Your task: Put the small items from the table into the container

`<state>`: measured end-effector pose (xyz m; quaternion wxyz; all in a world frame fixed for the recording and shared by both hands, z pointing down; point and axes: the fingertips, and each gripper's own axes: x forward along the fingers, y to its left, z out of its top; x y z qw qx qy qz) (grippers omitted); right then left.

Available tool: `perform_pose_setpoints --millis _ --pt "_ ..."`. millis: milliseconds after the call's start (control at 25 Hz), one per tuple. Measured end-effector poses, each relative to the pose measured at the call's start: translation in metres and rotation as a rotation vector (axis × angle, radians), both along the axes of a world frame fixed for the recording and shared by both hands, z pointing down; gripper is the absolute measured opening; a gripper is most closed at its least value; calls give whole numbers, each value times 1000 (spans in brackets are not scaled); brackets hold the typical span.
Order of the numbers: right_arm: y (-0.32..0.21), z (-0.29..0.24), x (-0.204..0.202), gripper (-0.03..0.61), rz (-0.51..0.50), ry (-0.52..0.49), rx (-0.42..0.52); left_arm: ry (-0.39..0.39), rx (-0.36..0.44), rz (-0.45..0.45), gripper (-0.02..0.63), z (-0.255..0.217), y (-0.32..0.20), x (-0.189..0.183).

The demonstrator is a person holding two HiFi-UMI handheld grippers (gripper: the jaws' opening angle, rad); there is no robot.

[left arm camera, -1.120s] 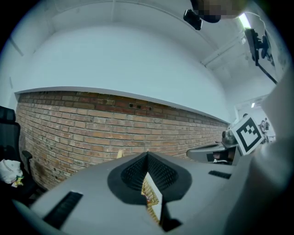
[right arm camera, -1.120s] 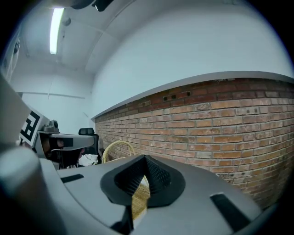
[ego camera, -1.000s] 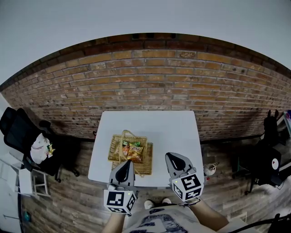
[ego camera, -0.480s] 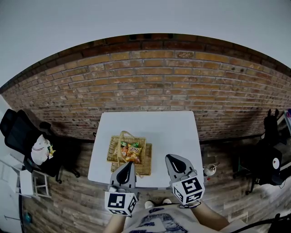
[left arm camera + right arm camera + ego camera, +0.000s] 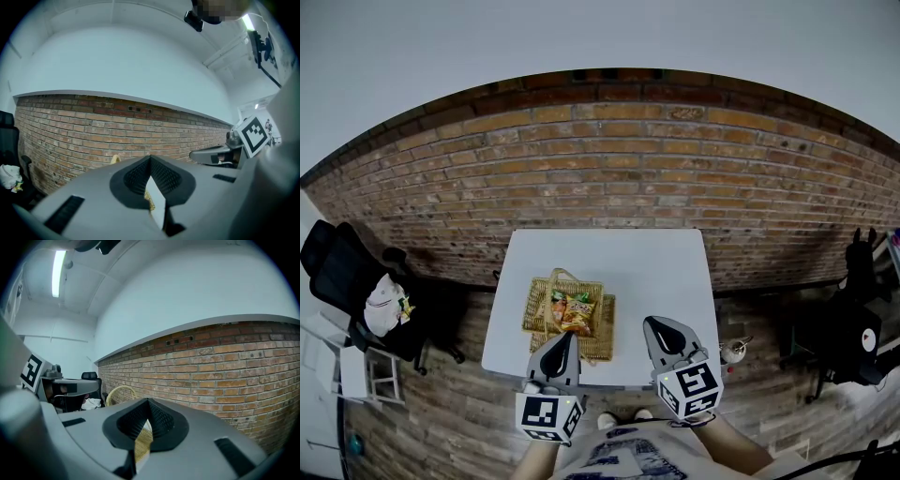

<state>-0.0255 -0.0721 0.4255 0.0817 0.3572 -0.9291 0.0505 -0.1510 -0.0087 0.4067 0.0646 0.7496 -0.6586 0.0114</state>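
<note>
A woven basket with an arched handle sits at the front left of the white table. Orange and green snack packets lie inside it. My left gripper hovers over the basket's near edge with its jaws together and nothing between them. My right gripper hangs over the table's front right, jaws also together and empty. In the right gripper view, past the right gripper, the basket's handle shows. The left gripper view looks past the left gripper at the brick wall.
A brick wall runs behind the table. A black office chair with a white bag stands at the left, and dark equipment at the right. A small white object lies on the floor by the table's right corner.
</note>
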Motion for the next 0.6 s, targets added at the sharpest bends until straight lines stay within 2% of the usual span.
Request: perform_pose_setpoints --millis 600 --pt "-1 5 -4 18 2 0 -19 11 -7 -1 49 4 1 -7"
